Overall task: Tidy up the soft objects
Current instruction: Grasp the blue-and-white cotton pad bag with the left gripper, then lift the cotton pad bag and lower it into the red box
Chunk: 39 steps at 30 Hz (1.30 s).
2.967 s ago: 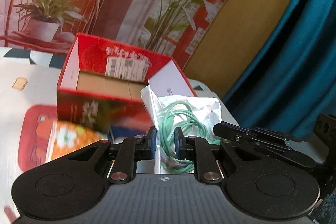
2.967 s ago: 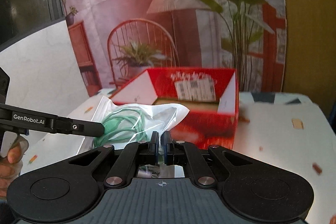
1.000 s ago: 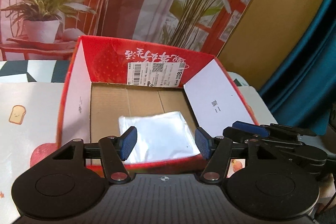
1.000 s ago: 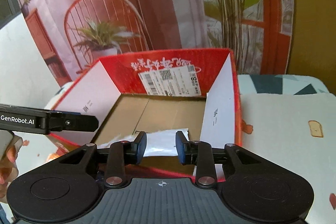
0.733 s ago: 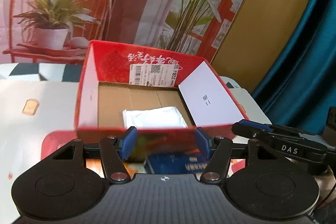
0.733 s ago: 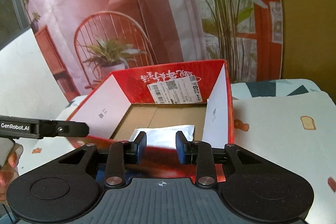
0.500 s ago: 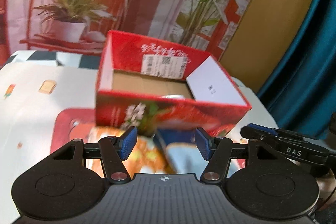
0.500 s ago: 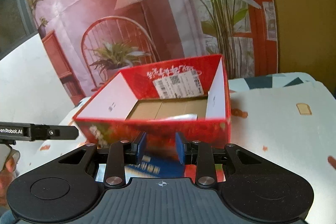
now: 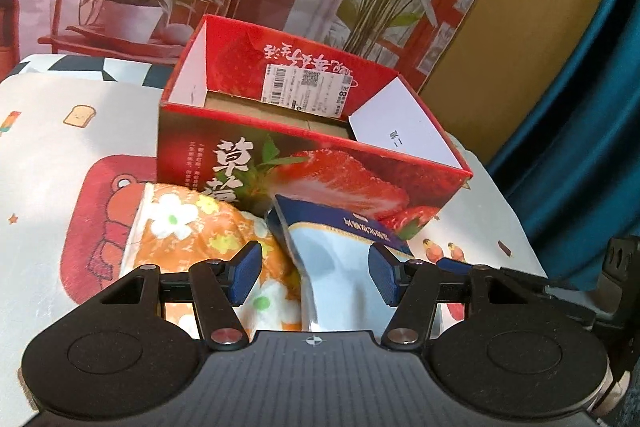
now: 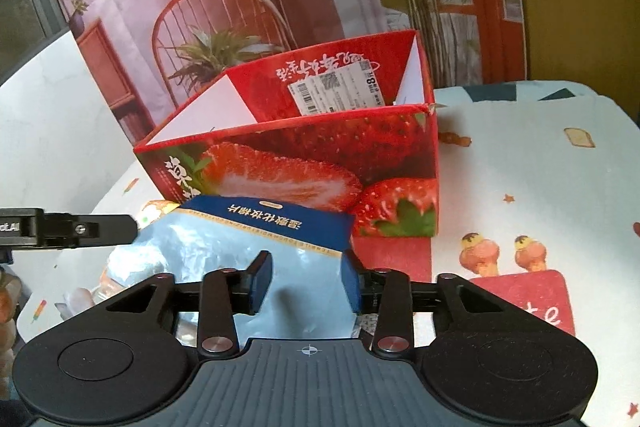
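1. The red strawberry box [image 9: 304, 163] stands open-topped in the centre of both views, on a desk [image 9: 52, 147] under a cartoon-print cover.
2. Lower centre in the left wrist view, a blue-and-silver pouch [image 9: 340, 267] lies just in front of the box, beside an orange flowered cloth [image 9: 188, 235] (the two appear to touch).
3. The left claw [image 9: 316, 273] hovers with its pads moderately wide and closing; the pouch sits between them, not pinched.
4. The right claw [image 10: 306, 281] is narrower and opening, the same pouch [image 10: 224, 247] between its pads, unpressed.
5. The left claw's tip [image 10: 96, 229] shows at the right wrist view's left edge.
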Each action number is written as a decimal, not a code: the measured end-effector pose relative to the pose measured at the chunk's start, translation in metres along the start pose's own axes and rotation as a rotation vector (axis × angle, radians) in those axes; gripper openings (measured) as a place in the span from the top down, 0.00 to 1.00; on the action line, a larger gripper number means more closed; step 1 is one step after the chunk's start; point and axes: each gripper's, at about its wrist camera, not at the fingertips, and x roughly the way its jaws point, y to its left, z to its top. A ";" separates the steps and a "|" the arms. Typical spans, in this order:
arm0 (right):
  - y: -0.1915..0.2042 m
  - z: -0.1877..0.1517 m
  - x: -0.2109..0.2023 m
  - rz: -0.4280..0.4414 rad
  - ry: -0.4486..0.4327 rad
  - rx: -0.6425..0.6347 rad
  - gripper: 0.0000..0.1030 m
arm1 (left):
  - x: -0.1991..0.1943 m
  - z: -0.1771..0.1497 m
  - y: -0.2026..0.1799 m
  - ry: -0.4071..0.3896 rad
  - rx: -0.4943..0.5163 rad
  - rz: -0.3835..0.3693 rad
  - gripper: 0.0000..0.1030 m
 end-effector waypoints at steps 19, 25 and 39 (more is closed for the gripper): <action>-0.028 -0.006 0.038 0.076 0.057 0.171 0.47 | 0.040 -0.011 0.001 0.110 -0.021 0.026 0.61; -0.025 -0.008 0.040 0.086 0.079 0.126 0.48 | 0.043 -0.018 0.002 0.129 -0.018 0.023 0.61; -0.020 -0.005 0.016 0.085 0.027 0.034 0.86 | 0.023 -0.027 -0.011 0.087 0.065 0.074 0.61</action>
